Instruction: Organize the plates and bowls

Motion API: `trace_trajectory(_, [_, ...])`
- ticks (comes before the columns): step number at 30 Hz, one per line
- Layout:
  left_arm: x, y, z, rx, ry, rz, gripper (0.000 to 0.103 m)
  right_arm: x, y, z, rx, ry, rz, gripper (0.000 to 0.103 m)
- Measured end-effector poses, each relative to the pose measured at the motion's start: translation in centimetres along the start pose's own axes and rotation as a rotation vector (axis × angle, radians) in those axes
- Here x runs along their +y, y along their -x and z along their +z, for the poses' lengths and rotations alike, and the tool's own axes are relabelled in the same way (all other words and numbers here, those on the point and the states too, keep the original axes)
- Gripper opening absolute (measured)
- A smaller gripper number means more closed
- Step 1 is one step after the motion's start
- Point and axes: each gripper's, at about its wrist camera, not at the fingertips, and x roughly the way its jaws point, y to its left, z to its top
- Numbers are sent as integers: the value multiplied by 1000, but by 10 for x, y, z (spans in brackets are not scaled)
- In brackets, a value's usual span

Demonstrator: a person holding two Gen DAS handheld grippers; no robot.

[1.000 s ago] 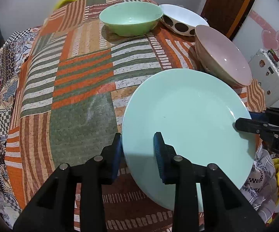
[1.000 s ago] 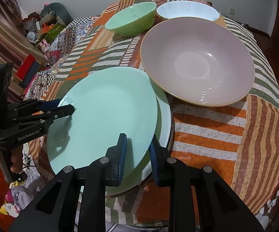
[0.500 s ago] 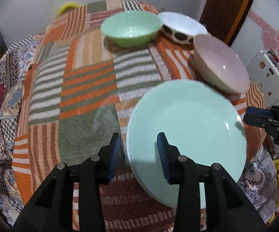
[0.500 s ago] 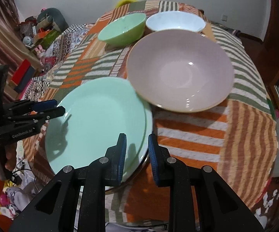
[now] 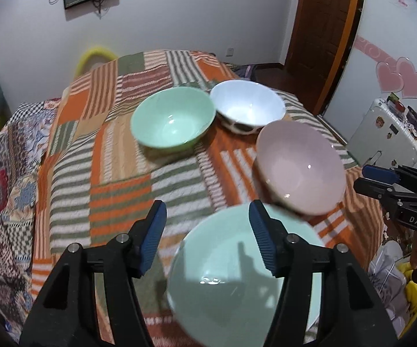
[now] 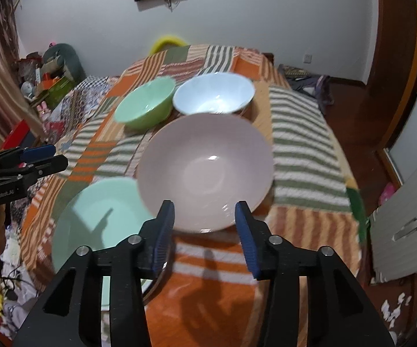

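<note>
A mint plate lies on the near edge of the patchwork-covered table, also in the right wrist view, stacked on another plate whose rim shows below it. A pink bowl sits beside it. A green bowl and a white spotted bowl stand farther back. My left gripper is open and empty above the plate. My right gripper is open and empty above the pink bowl's near rim.
The patchwork cloth covers the table and hangs over its edges. A white box stands right of the table. A wooden door is behind. Clutter lies on the floor at left.
Both grippers have opened, let go of the mint plate and pulled up and back. The plate now rests on the plate below it.
</note>
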Motion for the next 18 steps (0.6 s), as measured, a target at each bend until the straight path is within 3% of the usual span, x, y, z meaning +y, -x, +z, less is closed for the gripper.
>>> trace_trajectory(5, [-13, -25, 16, 26, -7, -34, 62, -15, -11, 10, -15, -11, -32, 50])
trace_trajectory(18, [-35, -94, 28, 117, -36, -112, 61, -49, -50, 12, 29, -66, -19, 50])
